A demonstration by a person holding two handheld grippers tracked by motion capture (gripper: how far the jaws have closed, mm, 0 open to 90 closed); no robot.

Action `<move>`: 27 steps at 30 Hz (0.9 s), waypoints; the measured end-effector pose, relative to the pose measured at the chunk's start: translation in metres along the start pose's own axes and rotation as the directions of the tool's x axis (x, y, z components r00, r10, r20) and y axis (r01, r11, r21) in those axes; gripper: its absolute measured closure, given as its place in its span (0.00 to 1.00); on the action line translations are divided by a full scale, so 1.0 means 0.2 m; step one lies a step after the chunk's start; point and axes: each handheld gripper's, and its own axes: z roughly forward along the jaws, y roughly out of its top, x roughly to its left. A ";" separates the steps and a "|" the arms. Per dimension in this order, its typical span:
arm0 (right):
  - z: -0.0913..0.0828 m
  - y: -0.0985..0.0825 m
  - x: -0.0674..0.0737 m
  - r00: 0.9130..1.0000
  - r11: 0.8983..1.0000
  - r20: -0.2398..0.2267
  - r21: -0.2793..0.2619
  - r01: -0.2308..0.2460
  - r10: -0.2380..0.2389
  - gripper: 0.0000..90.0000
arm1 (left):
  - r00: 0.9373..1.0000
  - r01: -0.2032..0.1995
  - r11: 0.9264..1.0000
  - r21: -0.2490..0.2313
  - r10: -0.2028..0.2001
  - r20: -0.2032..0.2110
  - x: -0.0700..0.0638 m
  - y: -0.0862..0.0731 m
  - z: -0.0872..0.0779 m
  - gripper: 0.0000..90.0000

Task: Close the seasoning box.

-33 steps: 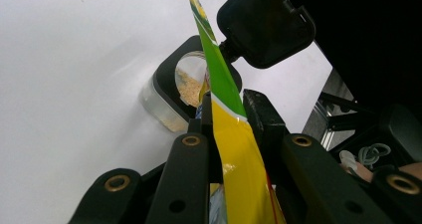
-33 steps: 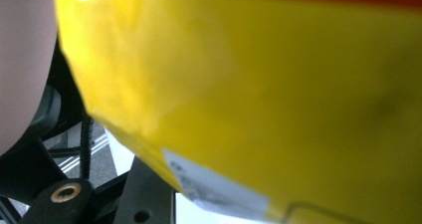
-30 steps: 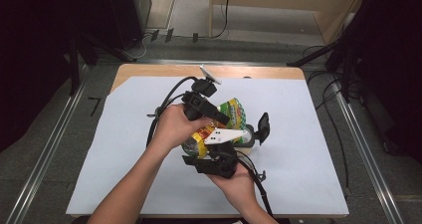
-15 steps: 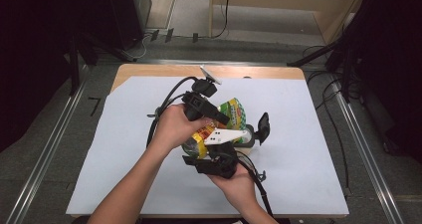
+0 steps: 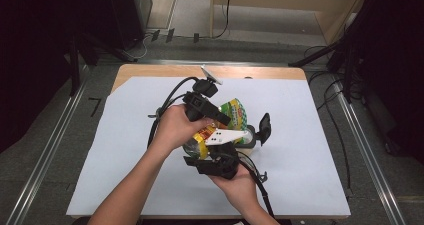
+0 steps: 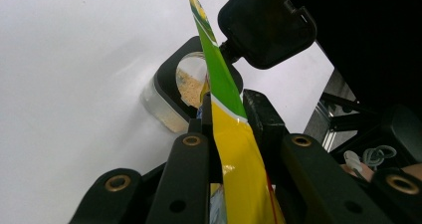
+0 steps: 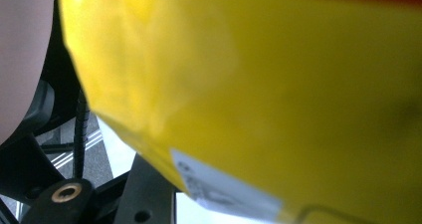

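A yellow and green snack bag [image 5: 234,112] is held tilted between both grippers over the middle of the table. My left gripper [image 5: 220,118] comes from the upper left, and its jaws [image 6: 226,112] are shut on the bag's [image 6: 224,82] green top edge. My right gripper [image 5: 214,155] is below it and grips the bag's yellow lower part [image 7: 273,84], which blocks most of the right gripper view. Under the bag's mouth stands a clear container [image 6: 166,109] with a black rim, light crumbs inside and its black lid [image 6: 266,25] flipped open.
White paper [image 5: 310,135] covers the wooden table [image 5: 150,71]. The container [image 5: 248,135] and its raised lid [image 5: 264,127] stand just right of the grippers. Black cables trail from both grippers. Metal rails and dark floor run along both table sides.
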 end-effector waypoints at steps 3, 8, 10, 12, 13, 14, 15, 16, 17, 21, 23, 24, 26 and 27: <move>0.00 0.00 0.00 1.000 1.000 0.003 -0.001 0.002 -0.002 0.70 | 1.000 0.000 1.000 0.001 0.000 0.000 0.01 0.00 0.00 0.90; 0.00 0.00 0.00 1.000 1.000 0.006 0.002 0.002 -0.002 0.70 | 1.000 0.003 1.000 -0.003 -0.003 0.002 0.01 0.00 0.00 0.90; 0.00 0.00 0.00 1.000 1.000 0.010 0.006 0.002 -0.002 0.70 | 1.000 0.003 1.000 -0.003 -0.003 0.003 0.01 0.00 0.00 0.90; 0.00 0.00 0.00 1.000 1.000 0.013 0.007 0.006 -0.006 0.70 | 1.000 0.004 1.000 -0.004 -0.004 0.000 0.01 0.00 0.01 0.90; 0.00 0.00 -0.01 1.000 1.000 0.014 0.008 0.006 -0.006 0.70 | 1.000 0.005 1.000 -0.006 -0.005 -0.002 0.01 0.00 0.01 0.90; 0.00 0.00 -0.01 1.000 1.000 0.014 0.007 0.002 -0.002 0.70 | 1.000 0.004 1.000 -0.005 -0.004 -0.005 0.01 0.00 0.01 0.90; 0.00 0.00 -0.01 1.000 1.000 0.012 0.008 0.001 -0.001 0.70 | 1.000 0.005 1.000 -0.004 -0.005 -0.005 0.01 0.00 0.01 0.90; 0.00 -0.01 -0.01 1.000 1.000 0.012 0.008 -0.001 0.001 0.70 | 1.000 0.002 1.000 -0.001 -0.002 -0.006 0.01 0.00 0.01 0.90; 0.00 -0.01 -0.01 1.000 1.000 0.011 0.007 -0.003 0.003 0.70 | 1.000 0.002 1.000 -0.002 -0.002 -0.006 0.01 0.00 0.02 0.90; 0.00 -0.01 -0.01 1.000 1.000 0.011 0.006 -0.003 0.002 0.70 | 1.000 -0.001 1.000 -0.002 0.001 -0.008 0.01 0.00 0.01 0.90; 0.00 -0.01 -0.01 1.000 1.000 0.011 0.005 -0.002 0.002 0.70 | 1.000 -0.001 1.000 -0.002 0.001 -0.009 0.01 0.00 0.01 0.90; 0.00 -0.01 -0.01 1.000 1.000 0.011 0.006 -0.003 0.003 0.70 | 1.000 -0.001 1.000 -0.003 0.001 -0.009 0.01 0.00 0.02 0.90; 0.00 -0.01 -0.01 1.000 1.000 0.010 0.005 -0.003 0.003 0.70 | 1.000 -0.001 1.000 -0.003 0.001 -0.010 0.01 0.00 0.01 0.90; 0.00 -0.01 -0.01 1.000 1.000 0.010 0.005 -0.003 0.003 0.70 | 1.000 -0.002 1.000 -0.003 0.002 -0.010 0.01 0.00 0.01 0.90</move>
